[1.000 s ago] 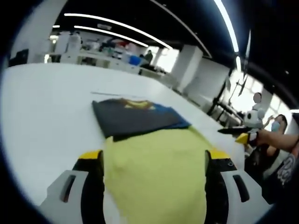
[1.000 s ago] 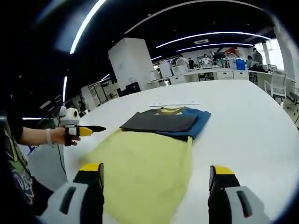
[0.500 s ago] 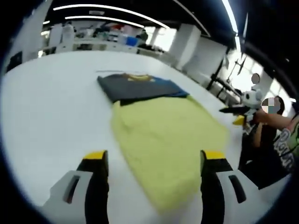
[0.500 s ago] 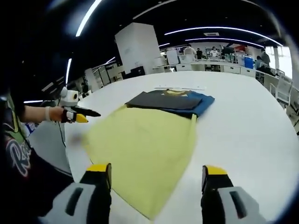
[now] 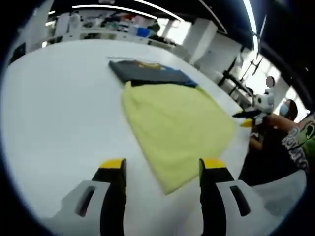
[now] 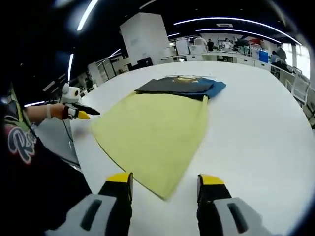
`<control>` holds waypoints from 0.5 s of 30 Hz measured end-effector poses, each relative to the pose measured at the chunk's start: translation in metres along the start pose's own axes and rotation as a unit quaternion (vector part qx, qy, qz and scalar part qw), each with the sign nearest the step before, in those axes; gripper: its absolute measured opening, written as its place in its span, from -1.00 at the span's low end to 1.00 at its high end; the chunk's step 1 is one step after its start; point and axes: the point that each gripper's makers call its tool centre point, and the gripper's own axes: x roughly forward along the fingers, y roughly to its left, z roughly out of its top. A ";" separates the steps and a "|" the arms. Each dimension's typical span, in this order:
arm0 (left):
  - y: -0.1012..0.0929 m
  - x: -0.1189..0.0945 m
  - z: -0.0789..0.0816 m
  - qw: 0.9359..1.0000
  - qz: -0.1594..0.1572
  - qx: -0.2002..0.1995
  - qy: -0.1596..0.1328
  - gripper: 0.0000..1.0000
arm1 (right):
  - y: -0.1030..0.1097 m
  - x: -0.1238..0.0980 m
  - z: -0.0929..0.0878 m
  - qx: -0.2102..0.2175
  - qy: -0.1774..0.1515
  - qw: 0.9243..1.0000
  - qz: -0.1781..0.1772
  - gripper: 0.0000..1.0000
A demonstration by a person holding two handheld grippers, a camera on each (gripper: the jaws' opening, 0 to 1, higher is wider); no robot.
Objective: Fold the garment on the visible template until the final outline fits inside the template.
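- Left gripper view: my left gripper (image 5: 162,169) hovers above the white table (image 5: 54,108), its yellow-tipped jaws spread apart with nothing between them.
- The yellow garment (image 5: 177,125) lies flat just ahead of my jaws, its near corner reaching almost between the tips. Its long axis runs away from me towards the far end of the table.
- Past its far edge sits a folded stack of dark clothes (image 5: 147,73), touching or overlapping the garment.
- Off to my right, my other gripper (image 5: 248,115) pokes in over the table edge.
- Right gripper view: my right gripper (image 6: 165,182) is also parted and empty, held over the table (image 6: 256,128).
- The garment's (image 6: 152,132) near corner lies just in front of my fingertips; it widens away from me towards the dark stack (image 6: 179,86).
- To my left, the left gripper (image 6: 76,110) is held level in a hand (image 6: 54,112).
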 end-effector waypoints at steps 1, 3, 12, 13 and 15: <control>-0.001 0.000 0.000 1.000 -0.001 0.000 -0.002 0.02 | 0.000 0.000 0.000 0.002 0.000 1.000 0.000 -0.10; -0.004 -0.003 -0.003 1.000 0.001 -0.002 0.003 -0.05 | 0.000 -0.002 -0.002 0.018 -0.001 1.000 0.001 -0.11; -0.018 -0.006 -0.019 0.999 -0.010 -0.025 0.024 -0.48 | 0.003 -0.002 -0.010 0.038 0.005 0.999 0.009 -0.40; -0.019 -0.006 -0.020 0.999 -0.011 -0.027 0.025 -0.54 | 0.004 -0.002 -0.010 0.040 0.008 0.999 0.011 -0.44; -0.019 -0.005 -0.021 0.999 -0.011 -0.032 0.023 -0.60 | 0.006 0.000 -0.010 0.047 0.008 0.999 0.014 -0.50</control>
